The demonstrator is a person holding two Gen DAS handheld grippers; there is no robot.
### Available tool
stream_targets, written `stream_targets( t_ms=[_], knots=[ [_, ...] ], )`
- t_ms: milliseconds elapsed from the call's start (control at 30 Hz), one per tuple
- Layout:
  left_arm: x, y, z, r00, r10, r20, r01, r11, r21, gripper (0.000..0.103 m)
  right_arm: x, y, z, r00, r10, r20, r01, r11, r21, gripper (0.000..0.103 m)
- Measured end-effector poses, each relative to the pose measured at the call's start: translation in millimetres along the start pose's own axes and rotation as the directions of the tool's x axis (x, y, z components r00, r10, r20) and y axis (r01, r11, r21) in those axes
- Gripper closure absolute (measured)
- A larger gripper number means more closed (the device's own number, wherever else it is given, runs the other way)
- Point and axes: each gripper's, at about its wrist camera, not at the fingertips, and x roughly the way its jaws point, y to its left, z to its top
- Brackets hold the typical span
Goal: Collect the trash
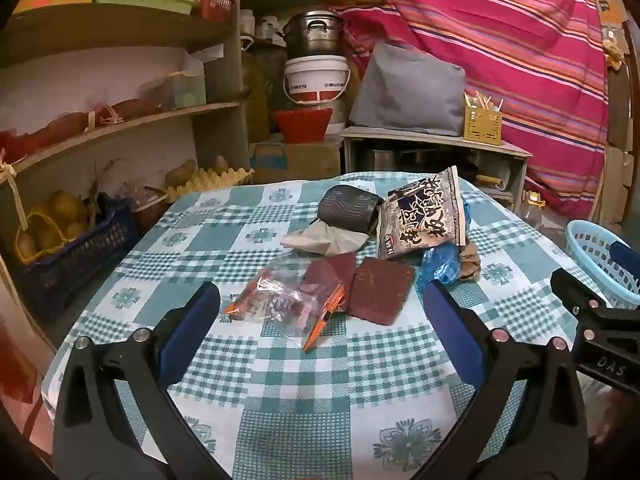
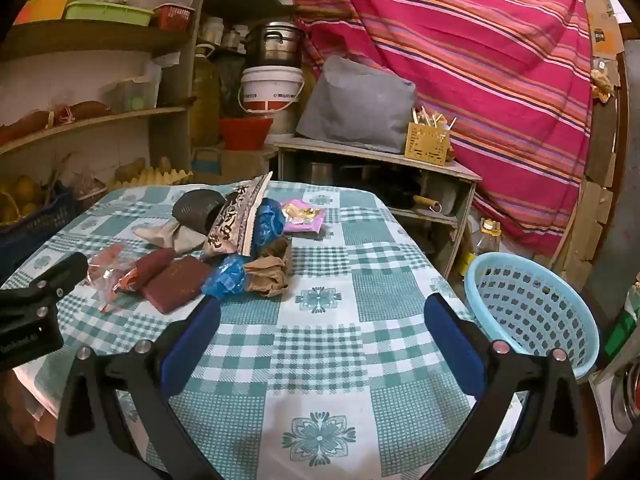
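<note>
Lying crumpled in a heap, the trash (image 1: 372,256) (wrappers, bags) faces both tongs (image 1: 320,304) (image 2: 320,312), spread wide, empty.

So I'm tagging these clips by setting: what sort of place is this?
Most likely a home pantry or storage corner: open shelves hold baskets, potatoes and egg trays, a cooking pot sits on a white bucket, and a striped cloth hangs behind the checked table.

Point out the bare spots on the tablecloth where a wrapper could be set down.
Free: the near tablecloth in front of the trash pile, and the right side toward the blue basket. Crowded: the far left, around the noodle bag, maroon pads and blue plastic.
</note>
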Motion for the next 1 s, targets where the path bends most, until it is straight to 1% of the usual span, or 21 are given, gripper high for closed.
stream_targets(
  t_ms=[367,467,667,867,1000],
  knots=[
    [0.8,0.5,-0.1,1.0,0.002,0.001,-0.002,1.0,0.002,0.005,-4.7,-2.2,1.8,1.0,0.008,0.003,-0.008,1.0,0.011,0.004],
    [5.0,-1.9,-0.8,1.0,0.005,-0.001,-0.005,1.0,0.003,0.005,0.2,0.3,0.7,1.0,0.004,-0.002,-0.004,1.0,0.0,0.004],
    [0.7,-1.1,2.5,1.0,0.003,0.0,-0.003,1.0,-0.003,0.005,-1.7,-0.3,1.5,1.0,0.006,-0.004,-0.006,1.0,0.002,0.004],
    [-3.0,0.3,2.3,1.0,0.014,0.013,-0.015,1.0,0.019,0.005,-1.0,-4.1,3.3,1.0,0.007,-0.008,-0.007,1.0,-0.001,0.004],
    [-4.3,-0.8,2.1,1.0,0.012,0.013,-0.012,1.0,0.014,0.005,-1.0,-2.1,1.8,1.0,0.006,-0.008,-0.006,1.0,-0.001,0.004]
  ],
)
